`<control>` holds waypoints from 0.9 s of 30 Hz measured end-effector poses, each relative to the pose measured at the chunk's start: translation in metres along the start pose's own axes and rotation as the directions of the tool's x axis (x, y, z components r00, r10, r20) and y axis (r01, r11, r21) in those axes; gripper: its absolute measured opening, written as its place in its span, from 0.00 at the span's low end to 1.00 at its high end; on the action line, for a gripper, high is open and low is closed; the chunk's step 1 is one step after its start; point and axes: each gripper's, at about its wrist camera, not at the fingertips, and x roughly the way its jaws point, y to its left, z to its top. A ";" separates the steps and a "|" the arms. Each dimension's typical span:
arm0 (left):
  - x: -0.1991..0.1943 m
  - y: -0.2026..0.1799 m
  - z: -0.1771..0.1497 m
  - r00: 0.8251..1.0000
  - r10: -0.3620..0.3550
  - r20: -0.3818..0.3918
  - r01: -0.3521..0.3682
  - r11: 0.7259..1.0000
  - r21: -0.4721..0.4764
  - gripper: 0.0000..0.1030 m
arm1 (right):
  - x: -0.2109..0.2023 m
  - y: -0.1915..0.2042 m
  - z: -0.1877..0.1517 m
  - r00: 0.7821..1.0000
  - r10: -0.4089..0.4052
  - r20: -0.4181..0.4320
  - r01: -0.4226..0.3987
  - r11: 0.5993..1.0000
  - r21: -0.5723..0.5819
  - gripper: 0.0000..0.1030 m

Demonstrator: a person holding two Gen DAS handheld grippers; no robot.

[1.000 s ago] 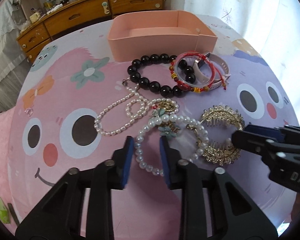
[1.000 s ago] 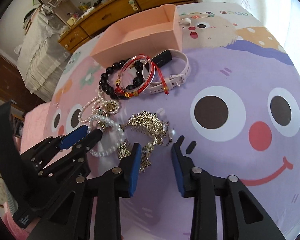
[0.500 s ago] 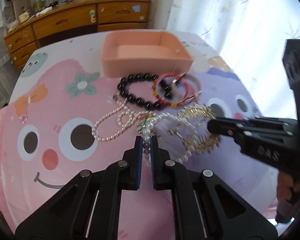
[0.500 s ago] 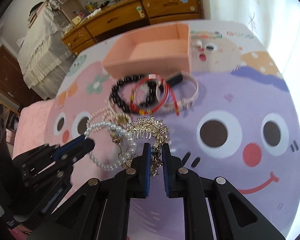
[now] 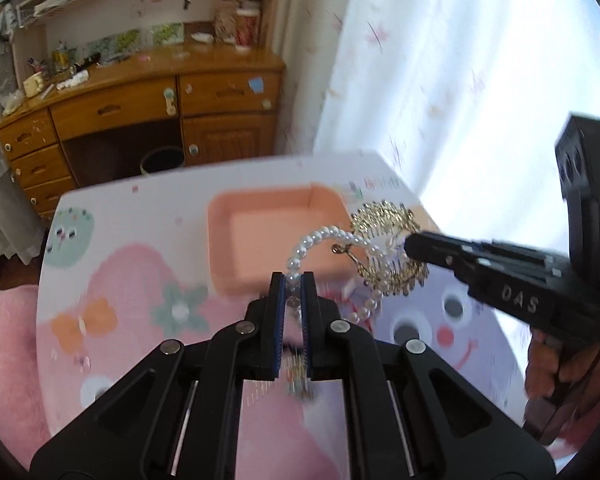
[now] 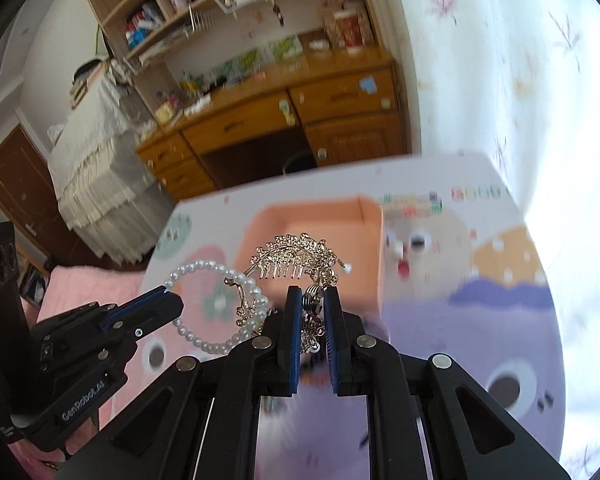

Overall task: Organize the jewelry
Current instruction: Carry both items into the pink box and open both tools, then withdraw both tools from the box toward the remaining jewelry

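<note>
My left gripper is shut on a white pearl bracelet and holds it in the air. My right gripper is shut on a gold hair comb, also lifted. The two pieces hang together: the bracelet loops through the comb. The pink box lies open on the table beyond both; it also shows in the right wrist view. The right gripper shows at the right of the left wrist view, the left gripper at the left of the right wrist view.
A cartoon-printed tablecloth covers the table. A wooden desk with drawers stands behind it, with a white curtain to the right. Other jewelry on the table is hidden or blurred under the grippers.
Both grippers closed on their pieces half a second ago and have since lifted them off the table, toward the pink box. The bracelet and comb rose together, tangled.
</note>
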 end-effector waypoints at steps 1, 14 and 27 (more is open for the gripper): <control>0.005 0.003 0.006 1.000 -0.001 0.013 0.001 1.000 -0.007 0.05 | 0.003 -0.001 0.008 1.000 -0.002 0.017 0.002 1.000 0.006 0.10; 0.108 0.039 0.030 0.997 0.058 0.047 -0.052 0.991 -0.125 0.05 | 0.092 -0.045 0.025 0.998 -0.053 0.016 0.051 0.994 0.094 0.10; 0.134 0.078 0.011 0.989 0.127 -0.075 -0.141 0.964 -0.227 0.78 | 0.116 -0.078 0.007 0.998 -0.036 -0.047 0.044 0.982 0.186 0.29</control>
